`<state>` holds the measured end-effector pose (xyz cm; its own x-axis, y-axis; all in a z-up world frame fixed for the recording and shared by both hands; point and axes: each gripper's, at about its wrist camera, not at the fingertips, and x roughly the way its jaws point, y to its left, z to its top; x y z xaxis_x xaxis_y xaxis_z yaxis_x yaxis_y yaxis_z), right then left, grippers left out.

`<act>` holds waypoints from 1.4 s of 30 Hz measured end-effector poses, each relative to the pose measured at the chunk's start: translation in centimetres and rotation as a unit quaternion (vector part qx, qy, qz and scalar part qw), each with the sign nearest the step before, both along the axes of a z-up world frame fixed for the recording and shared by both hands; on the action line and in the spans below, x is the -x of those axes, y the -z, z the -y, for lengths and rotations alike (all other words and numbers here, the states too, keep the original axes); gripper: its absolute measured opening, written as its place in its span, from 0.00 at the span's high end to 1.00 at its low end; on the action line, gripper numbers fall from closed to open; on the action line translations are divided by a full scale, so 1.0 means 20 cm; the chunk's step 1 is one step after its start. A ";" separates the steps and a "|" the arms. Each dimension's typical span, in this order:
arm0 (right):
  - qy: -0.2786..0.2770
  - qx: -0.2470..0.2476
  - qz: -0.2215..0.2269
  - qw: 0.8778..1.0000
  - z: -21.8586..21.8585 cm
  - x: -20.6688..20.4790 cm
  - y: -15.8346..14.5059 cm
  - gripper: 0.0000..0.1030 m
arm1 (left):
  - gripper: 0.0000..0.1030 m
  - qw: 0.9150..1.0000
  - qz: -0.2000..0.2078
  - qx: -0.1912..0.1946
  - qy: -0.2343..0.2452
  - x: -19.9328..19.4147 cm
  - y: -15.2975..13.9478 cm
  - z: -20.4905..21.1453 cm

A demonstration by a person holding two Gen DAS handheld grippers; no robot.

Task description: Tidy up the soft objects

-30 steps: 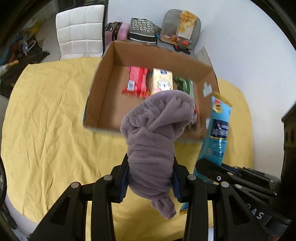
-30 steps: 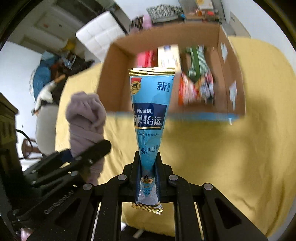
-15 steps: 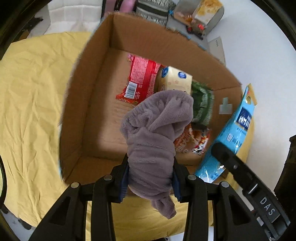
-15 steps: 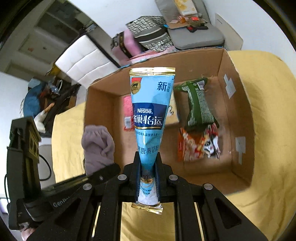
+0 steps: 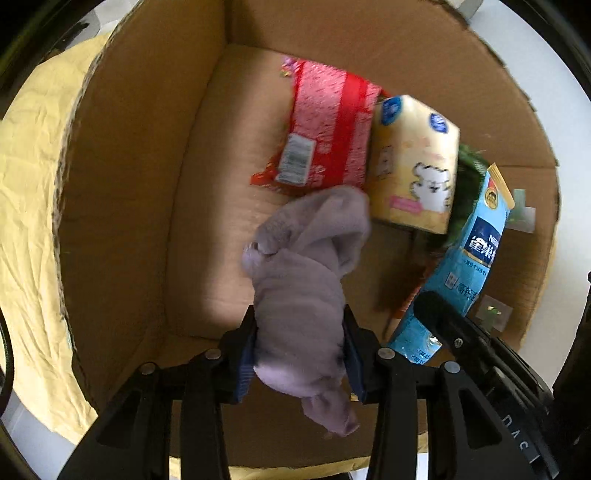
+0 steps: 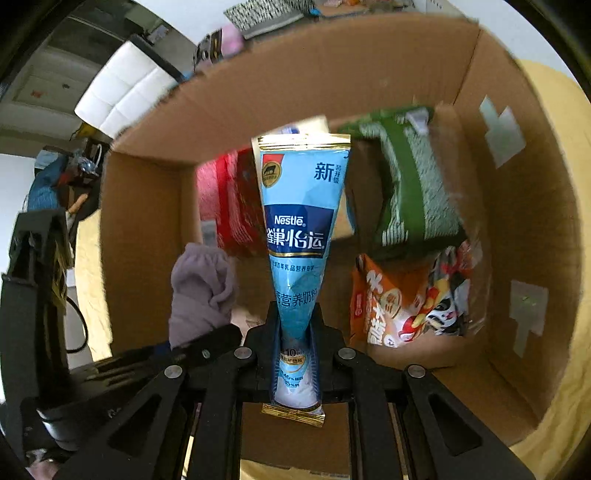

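So there's a big open cardboard box [image 5: 122,155] sitting on a wrinkly yellow cloth [image 5: 26,206], and it's got a bunch of stuff on its floor: a red snack packet [image 5: 328,125] lying flat toward the far wall, a cream-colored carton [image 5: 413,162] with a little cartoon animal on it just beside the red one, a green packet [image 6: 410,184] next to that, and an orange snack bag [image 6: 406,295] nearer the front (its print is too blurry to read properly).

The left gripper [image 5: 300,343] is closed tight on a rolled-up purple fuzzy sock [image 5: 306,277], held over the bare left part of the box floor, with the sock's top end near the red packet. The right gripper [image 6: 295,343] is pinched down on the bottom end of a blue Nestle milk powder pouch [image 6: 301,221], which stands upright over the middle of the box.

Past the box there's a white padded chair [image 6: 125,88], a patterned bag [image 6: 266,14], and general dark clutter off to the left.
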<state>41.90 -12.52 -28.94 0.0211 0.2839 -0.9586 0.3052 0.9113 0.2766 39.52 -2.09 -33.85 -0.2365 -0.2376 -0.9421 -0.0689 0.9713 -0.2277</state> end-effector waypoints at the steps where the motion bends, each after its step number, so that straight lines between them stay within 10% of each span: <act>1: -0.002 -0.004 -0.006 1.000 0.00 0.00 0.02 0.84 | 0.62 1.000 -0.001 -0.004 0.002 0.00 0.00 0.00; 19: -0.047 0.050 0.018 0.997 0.15 0.08 -0.14 0.47 | 0.53 0.990 0.124 -0.060 0.019 0.10 -0.38 0.00; 26: -0.059 0.099 0.036 0.993 0.15 0.20 -0.32 0.36 | 0.17 0.976 0.193 -0.098 0.034 0.13 -0.54 -0.01; 31: -0.055 0.118 0.050 0.990 0.16 0.25 -0.39 0.04 | 0.12 0.971 0.210 -0.110 0.035 0.17 -0.57 -0.01; 42: -0.057 0.159 0.074 0.983 0.17 0.29 -0.51 0.00 | 0.03 0.962 0.247 -0.117 0.019 0.26 -0.69 -0.02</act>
